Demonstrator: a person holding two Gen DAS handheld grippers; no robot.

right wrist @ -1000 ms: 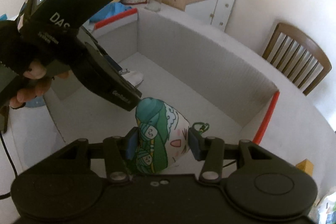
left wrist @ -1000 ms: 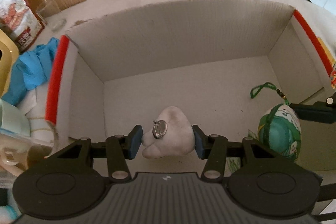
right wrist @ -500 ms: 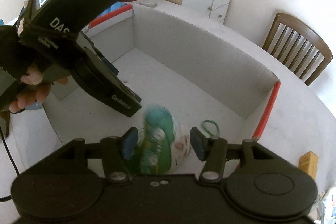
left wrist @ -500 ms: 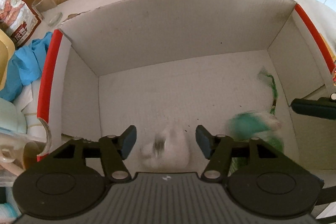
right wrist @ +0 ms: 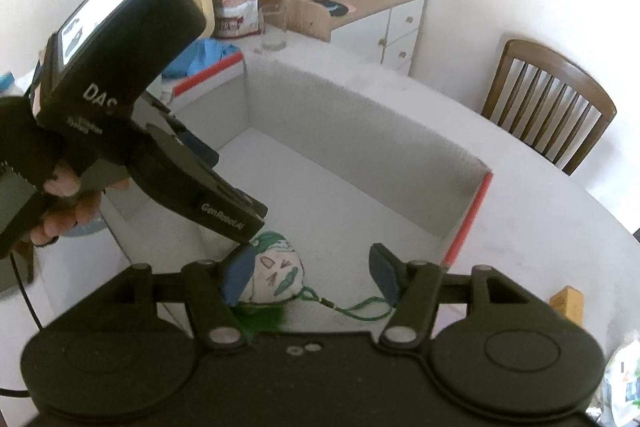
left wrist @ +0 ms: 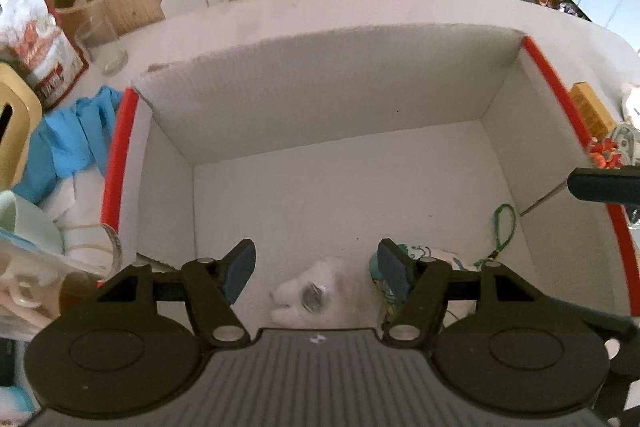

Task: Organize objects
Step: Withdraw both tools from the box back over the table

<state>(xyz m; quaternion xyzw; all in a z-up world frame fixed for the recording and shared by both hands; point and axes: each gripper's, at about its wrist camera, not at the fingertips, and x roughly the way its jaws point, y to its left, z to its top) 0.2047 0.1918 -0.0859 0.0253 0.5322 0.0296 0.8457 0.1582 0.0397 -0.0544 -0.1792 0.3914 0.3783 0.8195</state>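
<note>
On box floor, near front wall: white plush directly below left gripper, jaws apart, clear. Green pouch beside it, under right gripper; jaws opening, left pad overlaps pouch, contact unclear.

Each unit is a black handheld body. The left gripper carries two black linkage arms with silver pivot screws, blue pads on the jaws, two round black discs and a ribbed grey centre plate. The right gripper has the same layout with a plain black centre. Seen from the right wrist, the left unit bears a lit screen, white "DAS" lettering and "GenRobot.AI". A black cable trails from the hand.
</note>
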